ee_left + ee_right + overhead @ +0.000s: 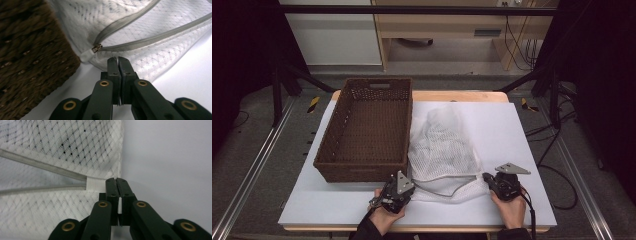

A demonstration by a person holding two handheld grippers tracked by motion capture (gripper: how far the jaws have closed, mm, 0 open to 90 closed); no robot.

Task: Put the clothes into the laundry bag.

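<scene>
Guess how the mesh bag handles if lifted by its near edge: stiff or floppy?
Probably floppy: the mesh bag lies crumpled and wrinkled on the table. Likely light, since the thin netting shows the surface through it. The open zipper may gape and sag when lifted.

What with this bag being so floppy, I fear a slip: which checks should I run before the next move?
1. Right tongs shut on the mesh bag, white fabric between the jaws: ok.
2. Left tongs shut at the bag's near edge, fabric really pinched: cannot tell.
3. Zipper closed: not ok, its two tapes spread apart.
4. Basket upright, right beside the bag: ok.
5. Bag lying on the table, not snagged on the basket: cannot tell.
</scene>
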